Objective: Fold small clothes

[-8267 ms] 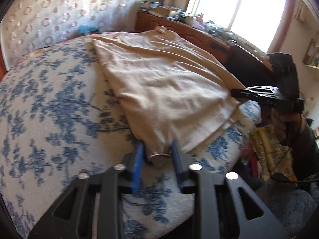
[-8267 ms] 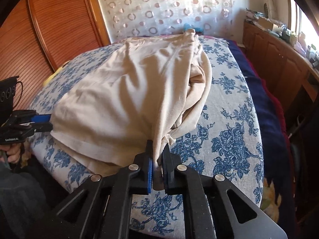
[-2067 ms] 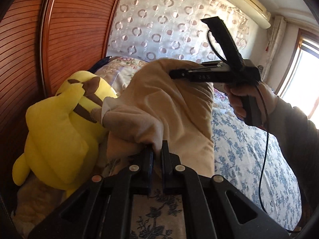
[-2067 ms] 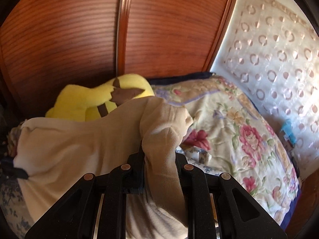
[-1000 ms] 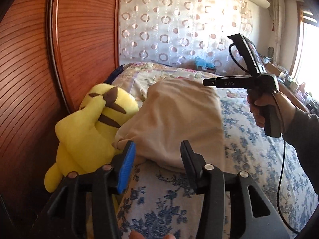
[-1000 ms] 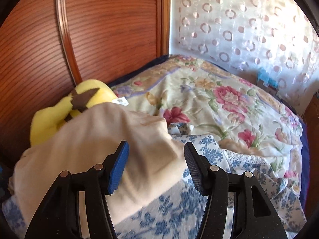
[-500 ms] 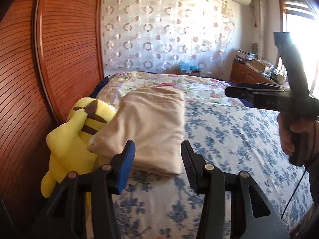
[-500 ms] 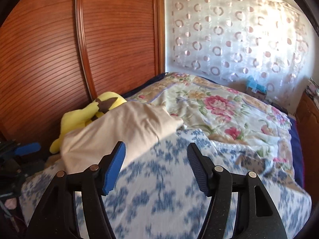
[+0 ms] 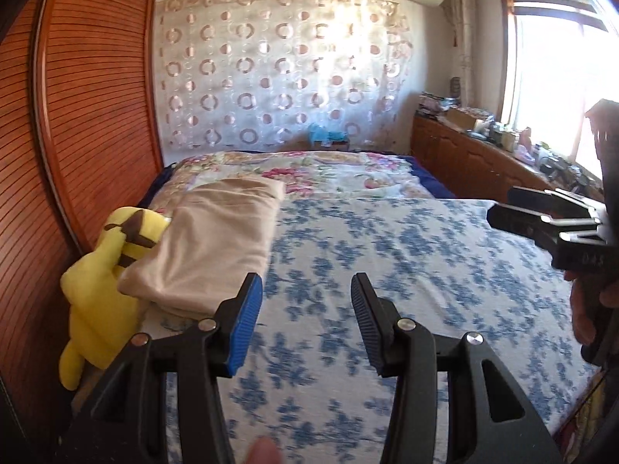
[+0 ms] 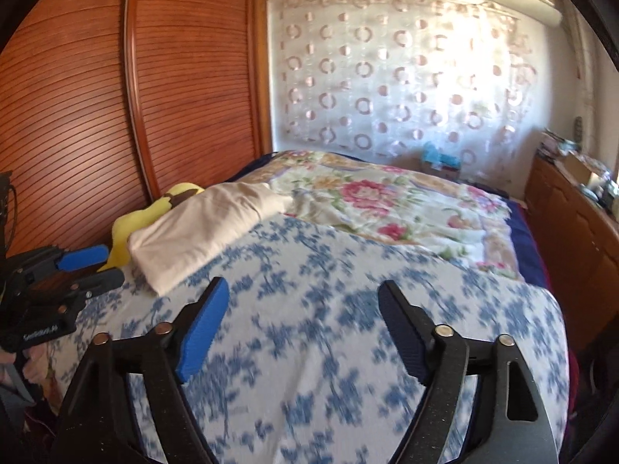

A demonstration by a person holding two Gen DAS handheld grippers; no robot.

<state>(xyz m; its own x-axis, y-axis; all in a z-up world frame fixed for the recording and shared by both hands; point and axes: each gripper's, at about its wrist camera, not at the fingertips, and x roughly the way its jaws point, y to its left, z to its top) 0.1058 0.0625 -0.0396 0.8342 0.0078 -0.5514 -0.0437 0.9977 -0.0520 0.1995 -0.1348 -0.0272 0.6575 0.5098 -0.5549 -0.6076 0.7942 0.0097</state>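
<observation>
A folded beige garment (image 9: 216, 247) (image 10: 209, 228) lies at the left side of the bed, leaning on a yellow plush toy (image 9: 104, 282). My left gripper (image 9: 305, 309) hovers over the blue-flowered bedspread (image 9: 387, 270), just right of the garment's near end, open with nothing between its fingers. My right gripper (image 10: 303, 321) hangs over the middle of the bedspread (image 10: 348, 309), well clear of the garment; its jaws are opening wide and hold nothing. Each gripper shows at the edge of the other's view, the right gripper (image 9: 549, 220) and the left gripper (image 10: 77, 266).
A ribbed wooden headboard (image 9: 89, 116) rises at the left. A flowered quilt (image 10: 387, 201) covers the far part of the bed. A wooden cabinet (image 9: 472, 162) with clutter runs under the window at the right. A circle-patterned curtain (image 10: 387, 77) hangs behind.
Both grippers have pulled back from the folded garment, which stays by the plush toy. The right gripper's jaws have spread wider and it has swung away to the right.
</observation>
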